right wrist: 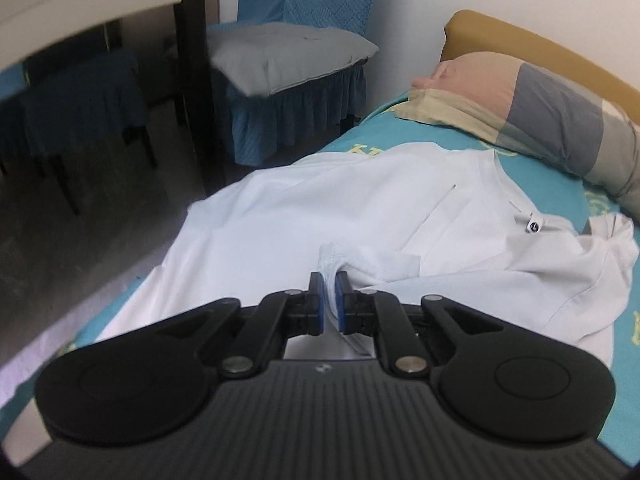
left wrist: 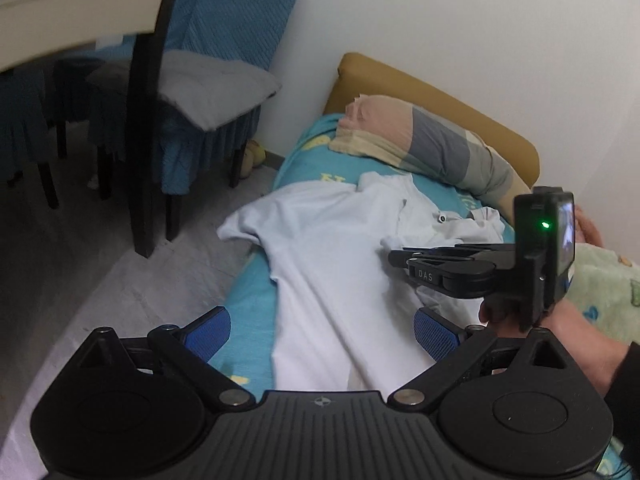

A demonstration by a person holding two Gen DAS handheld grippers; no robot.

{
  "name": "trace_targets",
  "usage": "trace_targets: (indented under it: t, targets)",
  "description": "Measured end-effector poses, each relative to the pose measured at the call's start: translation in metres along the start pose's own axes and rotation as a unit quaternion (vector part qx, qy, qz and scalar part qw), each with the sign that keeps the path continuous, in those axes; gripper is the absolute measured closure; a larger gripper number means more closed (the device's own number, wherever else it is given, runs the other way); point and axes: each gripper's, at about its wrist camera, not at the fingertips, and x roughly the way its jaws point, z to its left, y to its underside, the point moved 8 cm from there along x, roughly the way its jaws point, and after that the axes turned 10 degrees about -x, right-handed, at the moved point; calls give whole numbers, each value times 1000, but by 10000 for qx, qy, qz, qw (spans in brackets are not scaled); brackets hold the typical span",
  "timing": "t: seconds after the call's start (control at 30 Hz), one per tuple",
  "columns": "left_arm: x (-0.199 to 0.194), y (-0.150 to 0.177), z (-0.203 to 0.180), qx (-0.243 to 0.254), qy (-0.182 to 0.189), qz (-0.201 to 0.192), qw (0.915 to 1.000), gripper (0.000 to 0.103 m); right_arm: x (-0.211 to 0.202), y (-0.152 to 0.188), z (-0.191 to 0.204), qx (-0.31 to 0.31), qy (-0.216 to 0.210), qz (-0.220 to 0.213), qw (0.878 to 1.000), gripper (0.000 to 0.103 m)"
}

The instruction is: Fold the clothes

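A white t-shirt lies spread on the teal bed sheet, collar towards the pillow. My left gripper is open and empty, its blue pads wide apart just above the shirt's lower body. My right gripper is shut on the edge of a sleeve of the t-shirt, folded in over the chest. The right gripper also shows from the side in the left wrist view, over the shirt's right part.
A striped pillow and mustard headboard lie at the bed's far end. A chair with a grey cushion and a dark table leg stand left of the bed. A green blanket is at the right.
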Motion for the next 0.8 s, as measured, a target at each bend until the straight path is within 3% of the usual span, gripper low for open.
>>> trace_targets:
  t: [0.07,0.1,0.13,0.37,0.43,0.5,0.57,0.67,0.8]
  targets:
    - [-10,-1,6,71,-90,-66,9999,4,-2,-9,6,-87,17,-29,10000,57]
    - [-14,-1,8,106,-134,-99,9998,4,-4,-14,9,-124,-2,-80,9999,33]
    - [-18,-2,10,90,-139,-121,9998,4,-4,-21,13,-184,-28,-121,9998,23]
    - [-14,-5,42,-475,-302,16,9984,3,38,-81,80,-1257,-426,-48,9911,23]
    - [-10,-5,53,-728,-358,112,9966,3,66,-89,108,-1718,-475,208,9838,23]
    - [-6,-5,68,-1174,-320,255,9922,3,92,-89,129,-2263,-314,387,9728,23]
    - [-7,-8,85,-1474,-483,140,9878,3,117,-88,148,-2751,-153,555,9597,23]
    - [-8,-14,100,-1544,-776,-77,9849,3,134,-87,144,-2780,70,657,9583,23]
    - [2,-15,109,-1694,-764,-25,9826,3,156,-84,138,-2816,366,793,9555,29]
